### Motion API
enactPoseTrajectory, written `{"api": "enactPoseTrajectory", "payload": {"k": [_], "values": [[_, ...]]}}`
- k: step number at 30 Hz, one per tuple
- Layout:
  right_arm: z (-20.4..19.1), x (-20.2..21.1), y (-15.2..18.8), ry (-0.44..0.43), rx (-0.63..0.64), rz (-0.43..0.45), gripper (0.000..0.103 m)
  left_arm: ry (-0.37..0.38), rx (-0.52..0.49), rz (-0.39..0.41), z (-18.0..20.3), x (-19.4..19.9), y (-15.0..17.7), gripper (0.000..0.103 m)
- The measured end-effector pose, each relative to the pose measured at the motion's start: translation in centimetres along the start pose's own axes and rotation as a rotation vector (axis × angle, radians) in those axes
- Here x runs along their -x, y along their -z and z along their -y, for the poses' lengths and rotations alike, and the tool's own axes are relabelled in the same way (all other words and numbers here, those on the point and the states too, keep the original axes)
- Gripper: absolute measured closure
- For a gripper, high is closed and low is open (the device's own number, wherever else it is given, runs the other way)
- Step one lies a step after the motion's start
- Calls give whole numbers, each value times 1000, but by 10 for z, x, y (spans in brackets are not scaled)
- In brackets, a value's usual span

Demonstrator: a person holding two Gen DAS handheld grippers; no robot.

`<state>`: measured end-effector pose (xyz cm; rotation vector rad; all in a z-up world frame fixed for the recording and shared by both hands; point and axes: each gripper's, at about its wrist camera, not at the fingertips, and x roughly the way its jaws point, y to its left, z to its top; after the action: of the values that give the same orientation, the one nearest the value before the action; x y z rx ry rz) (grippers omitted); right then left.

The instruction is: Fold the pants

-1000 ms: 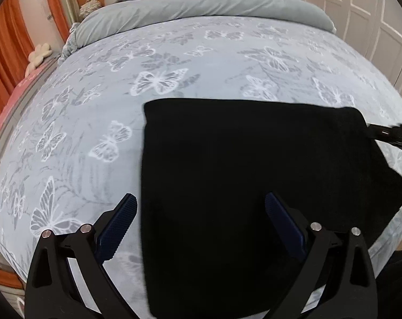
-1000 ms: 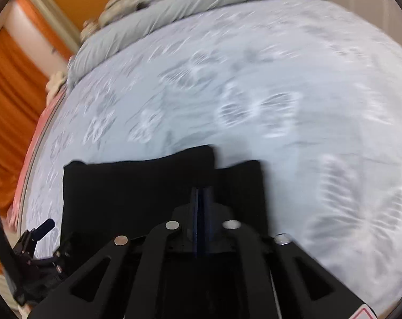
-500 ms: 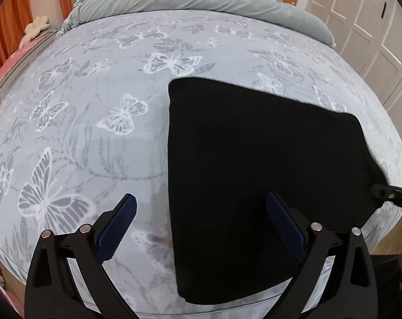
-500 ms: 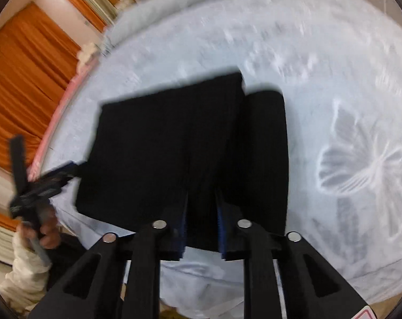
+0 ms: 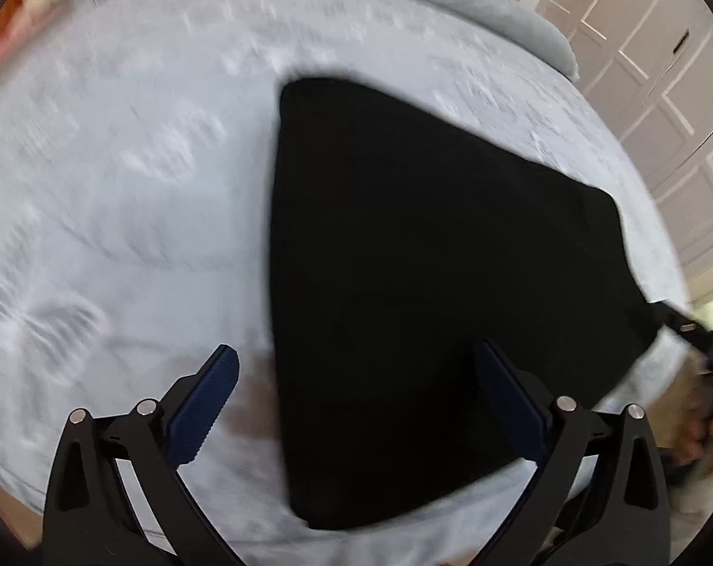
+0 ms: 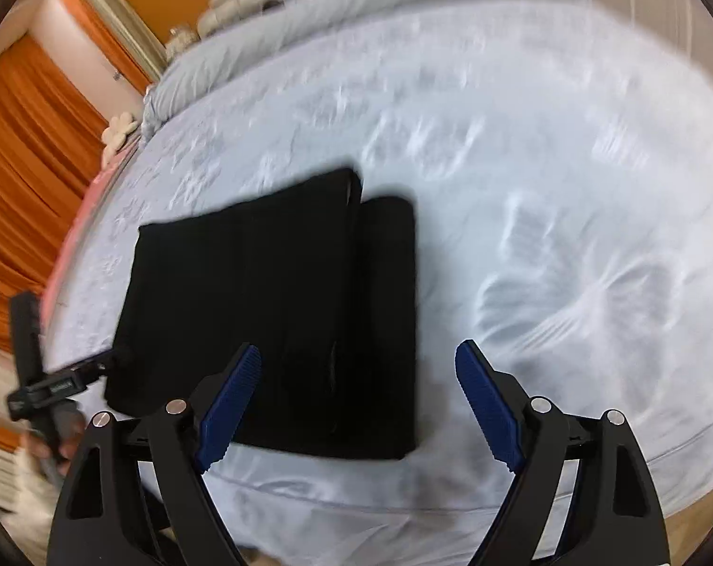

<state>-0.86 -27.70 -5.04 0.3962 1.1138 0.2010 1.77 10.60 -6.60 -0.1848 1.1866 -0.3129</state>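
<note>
Folded black fabric pants (image 6: 281, 311) lie flat on a pale grey bedspread with a faint white butterfly print (image 6: 545, 179), close to the near edge of the bed. The top layer stops short of the lower one, so a narrower black strip shows along the side nearer the right gripper's outer finger.

Right gripper (image 6: 358, 405), black frame with ribbed blue pads: its jaws have just been opening and now stand spread wide. Nothing is pinched between them. One blue pad (image 6: 231, 405) hangs above the near part of the pants; the other pad (image 6: 486, 408) hangs above bare bedspread beside the pants' edge. The near hem of the pants lies between the two fingers, below them and apart from both pads.

Left gripper (image 5: 356, 405), same build: jaws spread wide, holding nothing. Its left pad (image 5: 205, 405) is over bare bedspread just outside the pants' long edge; its right pad (image 5: 509, 405) is over the black fabric. That long edge runs away from the jaws toward the far side of the bed.

In the right wrist view the left gripper appears at the pants' near left corner, with a hand (image 6: 56, 429) around its handle. Beyond the jaws, a rolled grey quilt (image 6: 309, 14) lies at the bed's head, with orange curtains (image 6: 21, 179) to one side. Both views are blurred.
</note>
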Motion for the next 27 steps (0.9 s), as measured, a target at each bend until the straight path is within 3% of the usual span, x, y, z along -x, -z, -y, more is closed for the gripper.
{"api": "enactPoseTrajectory", "payload": {"k": [1, 3, 8, 10, 12, 15, 16, 19, 21, 24, 27], "values": [[2, -10, 2, -8, -17, -46, 20, 62, 25, -56, -2, -9, 2, 5], [3, -28, 6, -19, -23, -119, 20, 83, 46, -74, -1, -13, 5, 5], [-3, -36, 12, -53, -26, -110, 22, 81, 25, -59, 8, -15, 5, 5], [-5, -35, 9, -68, -19, -81, 53, 99, 36, -58, 7, -15, 1, 8], [-5, -21, 6, -89, -5, -55, 64, 111, 27, -48, 7, -10, -1, 40], [-16, 1, 5, -130, 26, -10, 66, 90, -7, 5, 10, 13, -1, 67], [-17, 6, 6, -136, 33, -7, 66, 87, -19, 16, 10, 18, 0, 69], [-12, -11, 9, -66, 39, -70, 58, 78, -15, 7, 7, 18, 4, 61], [-8, -26, 10, -23, 28, -111, 45, 43, -5, -8, 4, 8, 5, 39], [-8, -28, 8, -26, 14, -119, 41, 0, 13, -4, 2, 1, 2, 17], [-8, -29, 9, -23, -3, -123, 37, 28, 41, -26, 2, -5, 3, 13]]}}
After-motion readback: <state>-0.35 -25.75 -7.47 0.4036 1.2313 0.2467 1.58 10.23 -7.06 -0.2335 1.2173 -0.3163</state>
